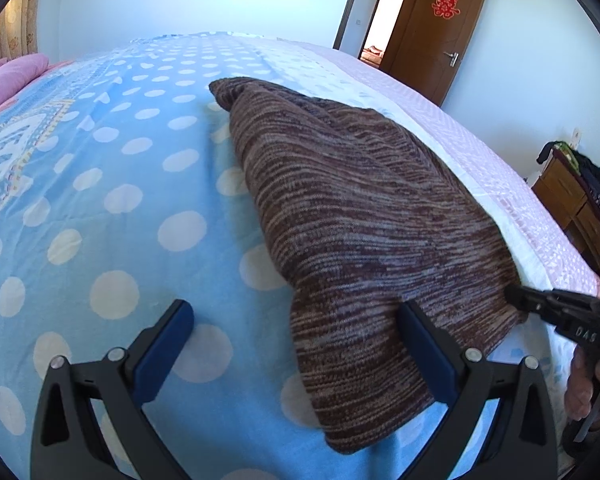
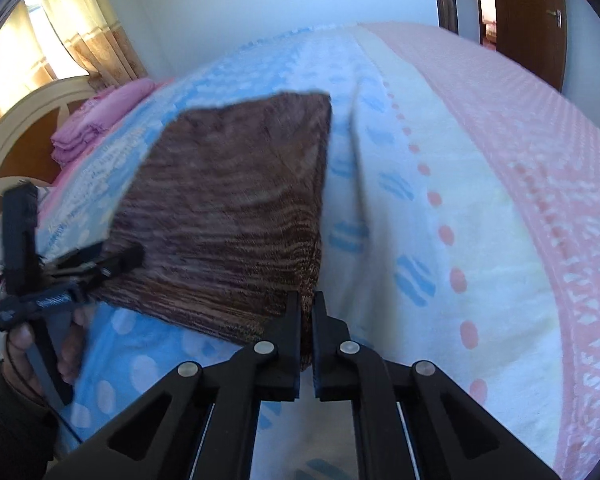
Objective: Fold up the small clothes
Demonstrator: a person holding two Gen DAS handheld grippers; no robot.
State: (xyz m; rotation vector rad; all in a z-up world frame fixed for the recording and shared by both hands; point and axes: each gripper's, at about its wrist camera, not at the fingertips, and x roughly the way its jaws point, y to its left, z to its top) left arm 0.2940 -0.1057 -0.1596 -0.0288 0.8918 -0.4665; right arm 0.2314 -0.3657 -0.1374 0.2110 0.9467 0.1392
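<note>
Left wrist view showed the brown knit garment (image 1: 363, 216) lying on the polka-dot bedspread (image 1: 100, 184), already doubled into a thick, roughly rectangular slab, so I judged the folding well advanced, with perhaps one more fold or a final smoothing left. The left gripper (image 1: 296, 344) stood spread wide, its right blue pad (image 1: 423, 344) against the garment's near corner and nothing pinched. The right gripper (image 2: 307, 320) had its jaws pressed together on the garment's near right corner (that view was blurred, so the exact bite was unclear). The bedspread looked soft and faintly wrinkled, with a pink-patterned border (image 2: 539, 168) to the right. Folded pink bedding (image 2: 96, 124) sat by the headboard (image 2: 24, 128); a brown door (image 1: 431, 28) stood open at the far right.
</note>
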